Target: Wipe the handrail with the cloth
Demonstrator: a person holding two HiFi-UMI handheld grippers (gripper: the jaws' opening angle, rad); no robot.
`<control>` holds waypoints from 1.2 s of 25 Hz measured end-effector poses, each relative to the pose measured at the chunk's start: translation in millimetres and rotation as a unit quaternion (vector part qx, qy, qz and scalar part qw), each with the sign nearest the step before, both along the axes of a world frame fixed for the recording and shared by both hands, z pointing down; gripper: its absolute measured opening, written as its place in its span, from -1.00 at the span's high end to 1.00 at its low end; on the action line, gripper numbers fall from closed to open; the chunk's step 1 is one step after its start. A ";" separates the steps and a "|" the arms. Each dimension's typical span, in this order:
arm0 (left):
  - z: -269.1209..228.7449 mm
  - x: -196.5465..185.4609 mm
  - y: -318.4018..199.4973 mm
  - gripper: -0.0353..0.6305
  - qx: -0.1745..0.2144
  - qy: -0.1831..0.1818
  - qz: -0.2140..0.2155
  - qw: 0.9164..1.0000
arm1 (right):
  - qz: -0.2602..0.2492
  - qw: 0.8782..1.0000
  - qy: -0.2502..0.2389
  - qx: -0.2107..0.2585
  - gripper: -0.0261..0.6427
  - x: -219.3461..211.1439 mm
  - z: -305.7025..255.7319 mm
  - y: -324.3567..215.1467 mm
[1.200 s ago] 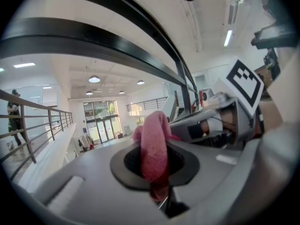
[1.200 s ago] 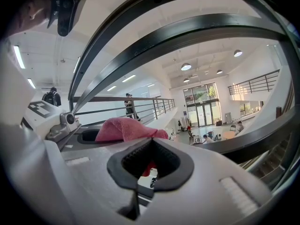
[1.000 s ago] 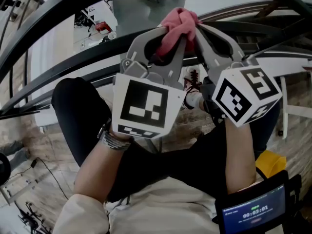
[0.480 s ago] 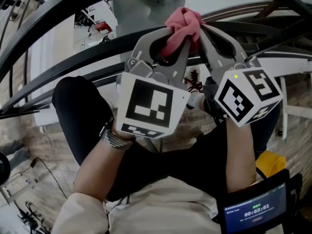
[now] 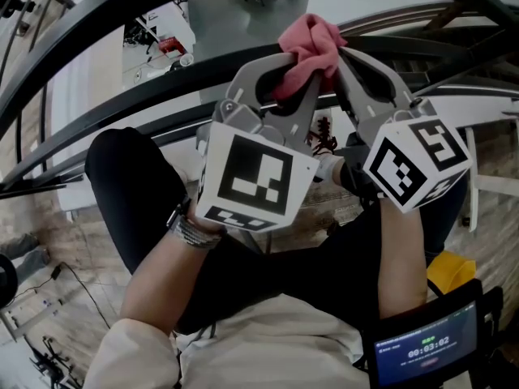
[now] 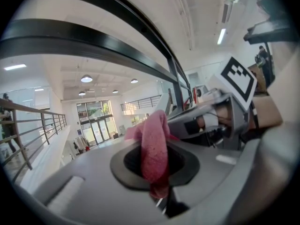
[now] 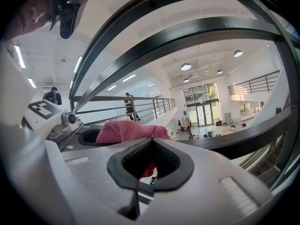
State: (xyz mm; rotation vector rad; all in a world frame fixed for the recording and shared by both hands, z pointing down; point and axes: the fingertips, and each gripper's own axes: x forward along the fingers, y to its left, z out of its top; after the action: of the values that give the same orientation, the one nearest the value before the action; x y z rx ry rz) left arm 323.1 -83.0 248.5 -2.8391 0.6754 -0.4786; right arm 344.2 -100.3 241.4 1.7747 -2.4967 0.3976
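Observation:
A pink cloth (image 5: 308, 39) is bunched between the tips of both grippers, held up in front of the dark curved handrail (image 5: 122, 87). My left gripper (image 5: 285, 65) is shut on the cloth (image 6: 154, 149), which hangs through its oval jaw opening. My right gripper (image 5: 342, 53) is shut too, its tip at the cloth's right edge. In the right gripper view the cloth (image 7: 126, 130) lies just past the closed jaw tip (image 7: 152, 140), with a red fold showing in the opening. Rail bars (image 7: 187, 32) arc overhead.
The person's legs in black trousers (image 5: 130, 193) are below the grippers. A small screen with a timer (image 5: 422, 351) is at bottom right, with a yellow object (image 5: 450, 270) beside it. Beyond the rail lies a lower hall floor (image 5: 219, 14).
Both grippers and the cloth have drifted slightly right and up. The cloth sits a bit further toward the right gripper's tip.

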 end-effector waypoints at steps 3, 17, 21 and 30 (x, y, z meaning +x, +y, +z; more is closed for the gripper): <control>3.8 -0.5 2.7 0.79 -0.001 -0.007 0.004 1.000 | -0.008 1.000 -0.001 -0.008 0.92 -0.3 3.8 2.7; 17.5 -9.8 2.4 0.79 0.001 -0.025 0.006 1.000 | -0.033 0.999 0.002 -0.035 0.92 -5.7 18.5 2.7; 16.1 -11.9 1.8 0.79 0.004 -0.025 0.004 1.000 | -0.035 0.999 0.008 -0.037 0.92 -6.8 17.4 1.9; 26.5 -14.3 4.1 0.79 0.005 -0.037 0.002 0.999 | -0.045 0.997 0.016 -0.054 0.92 -7.9 31.0 3.5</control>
State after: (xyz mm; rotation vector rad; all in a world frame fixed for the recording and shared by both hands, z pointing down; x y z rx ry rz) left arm 308.8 -78.9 275.0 -2.7967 0.6551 -0.5754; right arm 336.3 -96.8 272.5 1.6100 -2.4717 0.4834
